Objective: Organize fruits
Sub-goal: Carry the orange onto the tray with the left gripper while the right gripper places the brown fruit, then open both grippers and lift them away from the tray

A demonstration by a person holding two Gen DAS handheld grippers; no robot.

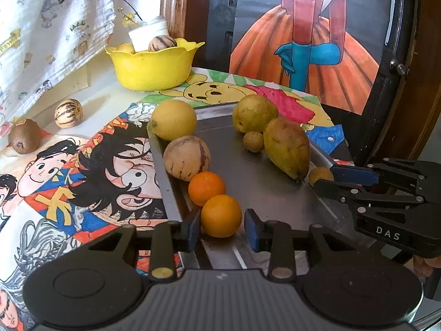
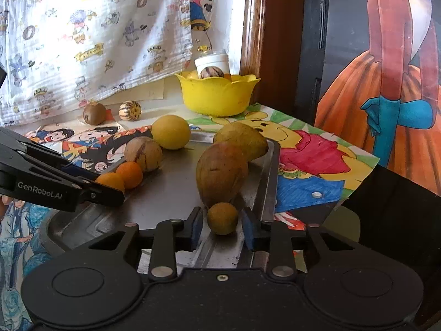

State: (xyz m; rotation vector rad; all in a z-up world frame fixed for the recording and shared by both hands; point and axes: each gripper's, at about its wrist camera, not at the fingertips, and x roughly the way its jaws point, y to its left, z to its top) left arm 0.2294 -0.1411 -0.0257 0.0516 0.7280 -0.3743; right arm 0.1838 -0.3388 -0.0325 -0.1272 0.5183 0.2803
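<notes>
Orange [image 1: 221, 215] loose between parted left gripper [image 1: 222, 230] pads; right gripper [image 2: 222, 227] likewise straddles small brown fruit [image 2: 222, 218]; either may roll along tray [image 1: 264, 193]

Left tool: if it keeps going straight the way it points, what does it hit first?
Most likely the near orange, sitting between the left tool's pads on the metal tray; a second orange lies just beyond.

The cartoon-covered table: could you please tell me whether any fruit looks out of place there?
Yes. A brown kiwi and a small striped melon-like fruit lie loose on the table beside the yellow scalloped bowl, outside both it and the grey metal tray that holds the other fruit.
</notes>
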